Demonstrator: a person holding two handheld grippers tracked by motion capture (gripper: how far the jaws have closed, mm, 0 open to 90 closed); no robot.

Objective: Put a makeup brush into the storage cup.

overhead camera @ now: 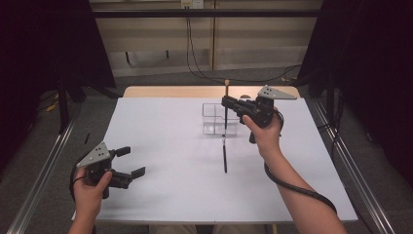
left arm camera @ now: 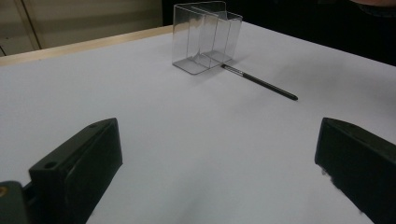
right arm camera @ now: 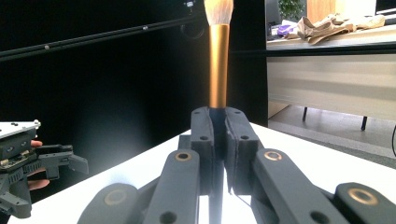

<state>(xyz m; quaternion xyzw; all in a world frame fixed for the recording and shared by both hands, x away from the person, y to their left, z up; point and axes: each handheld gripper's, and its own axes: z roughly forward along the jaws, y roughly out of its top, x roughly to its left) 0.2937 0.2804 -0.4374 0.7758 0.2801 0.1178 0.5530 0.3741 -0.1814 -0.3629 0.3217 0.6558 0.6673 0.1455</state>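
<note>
Makeup brush (right arm camera: 218,56) upright, bristles up, handle clamped in closed right claw (right arm camera: 219,135); left claw (left arm camera: 215,154) wide open, empty.

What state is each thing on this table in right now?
Brush: upright, clamped in the right gripper, bristles up, over the box.
Clear box: upright, empty, divided.
Thin brush: lying flat by the box.
Left gripper: open, holding nothing.

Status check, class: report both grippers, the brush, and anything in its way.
Right gripper shut on brush, upright over clear box. Left gripper open, idle. Pencil lies beside box, not blocking.
</note>
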